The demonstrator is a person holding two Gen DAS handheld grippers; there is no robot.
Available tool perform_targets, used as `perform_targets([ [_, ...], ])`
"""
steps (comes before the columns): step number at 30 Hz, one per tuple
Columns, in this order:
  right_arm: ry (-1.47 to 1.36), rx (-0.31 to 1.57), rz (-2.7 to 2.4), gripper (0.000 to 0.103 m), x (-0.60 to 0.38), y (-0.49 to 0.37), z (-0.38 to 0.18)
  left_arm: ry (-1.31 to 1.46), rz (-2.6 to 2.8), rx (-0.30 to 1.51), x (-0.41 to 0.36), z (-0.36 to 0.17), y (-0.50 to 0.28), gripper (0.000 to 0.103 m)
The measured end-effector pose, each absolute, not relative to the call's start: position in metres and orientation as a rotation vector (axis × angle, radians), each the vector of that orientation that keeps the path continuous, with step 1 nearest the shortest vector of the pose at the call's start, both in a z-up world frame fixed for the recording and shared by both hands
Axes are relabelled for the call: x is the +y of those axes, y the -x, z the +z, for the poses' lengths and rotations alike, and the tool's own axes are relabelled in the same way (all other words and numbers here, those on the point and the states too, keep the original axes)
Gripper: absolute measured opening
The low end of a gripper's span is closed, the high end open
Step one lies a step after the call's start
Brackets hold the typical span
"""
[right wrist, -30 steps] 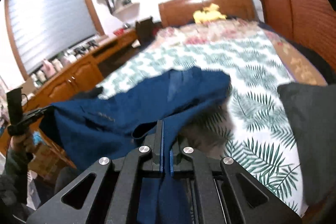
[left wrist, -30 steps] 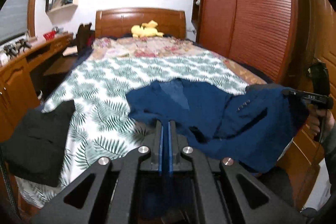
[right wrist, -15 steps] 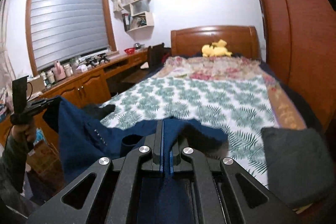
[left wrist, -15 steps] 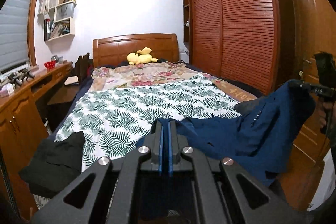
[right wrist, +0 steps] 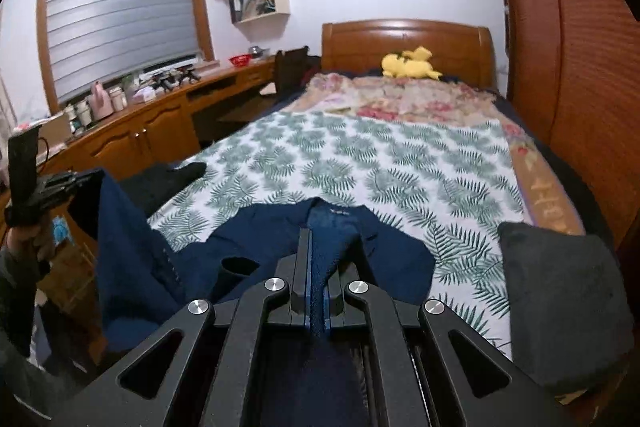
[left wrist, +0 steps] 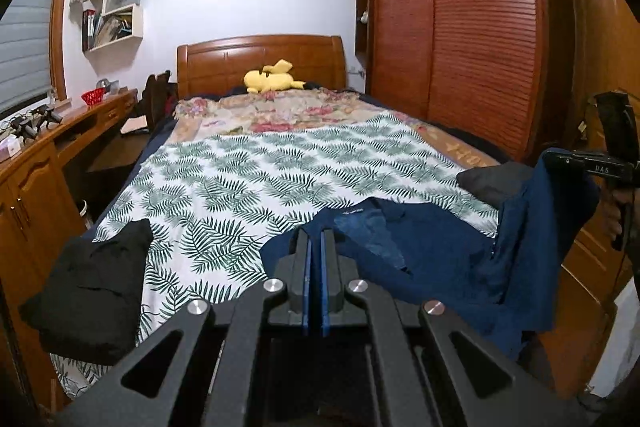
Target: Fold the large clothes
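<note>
A dark blue jacket (left wrist: 436, 247) lies at the foot of the bed on the fern-print sheet (left wrist: 256, 179), collar toward the headboard. My left gripper (left wrist: 315, 247) is shut on one edge of the jacket. My right gripper (right wrist: 316, 251) is shut on the other edge, blue cloth pinched between its fingers. In the left wrist view the right gripper (left wrist: 560, 163) holds its jacket edge up at the right. In the right wrist view the left gripper (right wrist: 80, 183) holds its edge up at the left, and the jacket (right wrist: 280, 239) spreads between them.
A folded black garment (left wrist: 92, 279) lies at the bed's near left corner. A folded dark grey garment (right wrist: 560, 299) lies at the near right. A yellow plush toy (left wrist: 272, 79) sits by the headboard. A wooden desk (right wrist: 140, 131) runs along the left, a wardrobe (left wrist: 460, 27) along the right.
Both grippers have pulled back and tilted up with the jacket, then lowered it; the jacket now lies flatter across the foot of the bed. Both stay shut on it.
</note>
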State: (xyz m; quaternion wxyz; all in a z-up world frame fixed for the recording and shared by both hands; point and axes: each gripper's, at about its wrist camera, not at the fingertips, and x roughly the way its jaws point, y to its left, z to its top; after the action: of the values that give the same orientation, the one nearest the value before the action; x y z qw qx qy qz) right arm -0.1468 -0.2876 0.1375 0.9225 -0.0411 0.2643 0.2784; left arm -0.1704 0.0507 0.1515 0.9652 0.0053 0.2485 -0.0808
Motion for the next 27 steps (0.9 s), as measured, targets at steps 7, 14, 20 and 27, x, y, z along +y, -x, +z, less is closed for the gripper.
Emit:
perform_targets([
  [7,0.073,0.582,0.514,0.001,-0.291,0.096,0.111,-0.012,-0.166,0.537,0.054,0.136,0.117,0.0],
  [14,0.067,0.63,0.469,0.001,-0.28,0.021,0.084,0.022,-0.143,0.592,0.067,0.113,0.04,0.0],
  [20,0.099,0.646,0.396,0.001,-0.268,-0.044,0.07,0.046,-0.112,0.631,0.086,0.1,-0.016,0.0],
  [27,0.102,0.763,0.293,0.005,-0.269,-0.092,0.026,0.081,-0.145,0.724,0.094,0.071,-0.038,0.002],
])
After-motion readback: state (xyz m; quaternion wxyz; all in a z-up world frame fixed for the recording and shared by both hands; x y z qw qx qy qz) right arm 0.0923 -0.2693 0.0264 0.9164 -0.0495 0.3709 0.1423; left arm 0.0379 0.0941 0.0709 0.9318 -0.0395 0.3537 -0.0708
